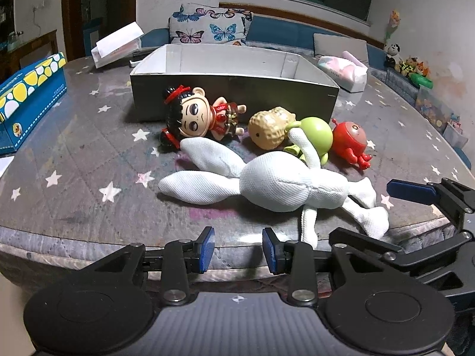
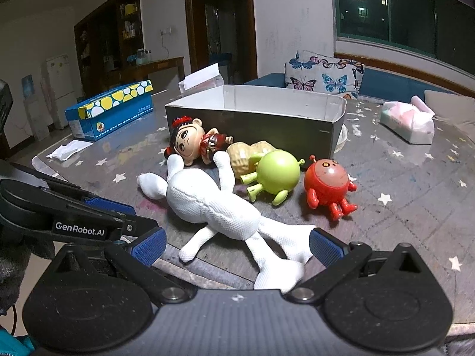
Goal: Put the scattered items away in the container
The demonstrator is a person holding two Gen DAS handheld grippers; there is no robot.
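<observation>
Right gripper (image 2: pixel 237 244) open astride white plush (image 2: pixel 213 207)

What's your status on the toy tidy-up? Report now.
Left gripper open, empty. Right gripper wide open, white plush toy's legs between its fingers, not gripped. All five toys on table, open box behind them. Nothing blocking.

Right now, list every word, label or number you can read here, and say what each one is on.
"GenRobot.AI": white lettering on the black arm of the left tongs.
Blue tissue box: small print on its side, too blurred to read.
Tissue pack: print too small to read.
Nothing else legible.
</observation>
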